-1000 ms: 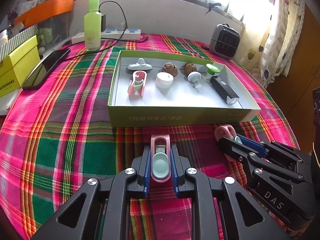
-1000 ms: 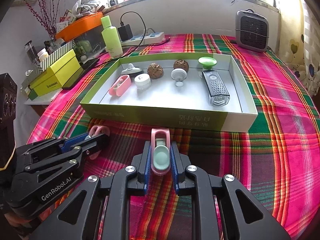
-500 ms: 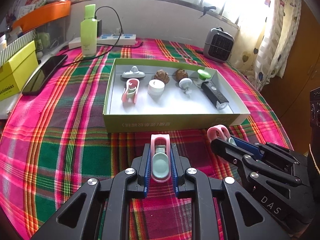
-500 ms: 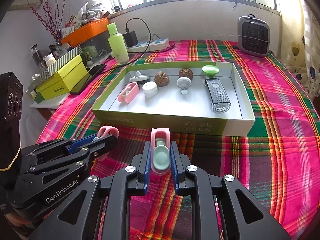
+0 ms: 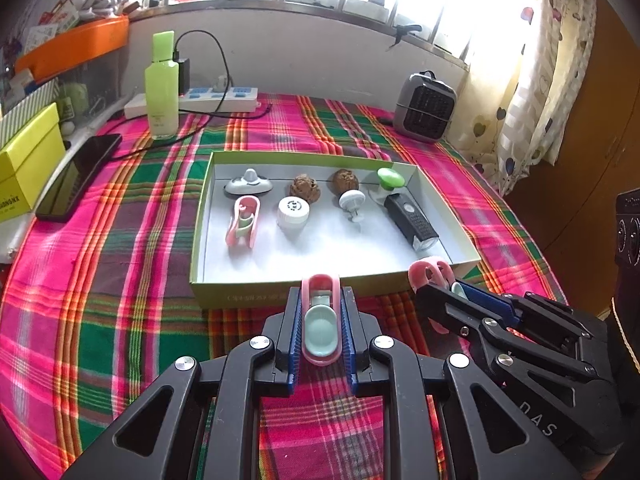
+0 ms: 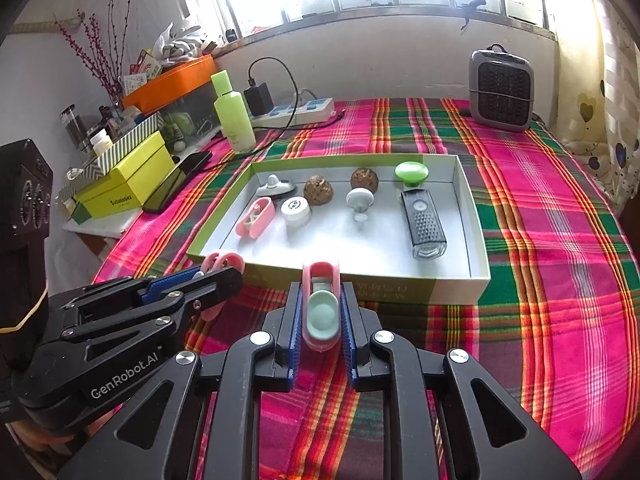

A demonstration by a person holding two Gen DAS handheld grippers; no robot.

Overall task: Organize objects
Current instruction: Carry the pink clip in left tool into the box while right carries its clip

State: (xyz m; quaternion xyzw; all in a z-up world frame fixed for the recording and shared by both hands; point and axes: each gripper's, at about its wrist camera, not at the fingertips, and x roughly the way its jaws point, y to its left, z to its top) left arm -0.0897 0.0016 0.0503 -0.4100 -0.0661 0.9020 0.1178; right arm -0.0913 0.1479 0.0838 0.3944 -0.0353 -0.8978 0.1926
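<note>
My left gripper (image 5: pixel 320 298) is shut on a pink holder with a mint insert (image 5: pixel 320 330), held above the plaid cloth just in front of the green box (image 5: pixel 256 298). My right gripper (image 6: pixel 321 294) is shut on a matching pink and mint holder (image 6: pixel 321 316). Each gripper shows in the other's view: the right gripper (image 5: pixel 438 286) beside the box's near right corner, the left gripper (image 6: pixel 222 270) at its near left corner. A third pink holder (image 5: pixel 243 222) lies inside the box.
The box also holds a white cap (image 5: pixel 293 212), two walnuts (image 5: pixel 306 188), a grey hook, a white knob, a green knob (image 5: pixel 390 178) and a black grater (image 6: pixel 424 226). Behind stand a green bottle (image 5: pixel 161 86), a power strip, a phone (image 5: pixel 78 178), a yellow box and a small heater (image 5: pixel 424 108).
Both grippers have risen with their pink holders, staying shut. The box now looks farther off and lower in both views.
</note>
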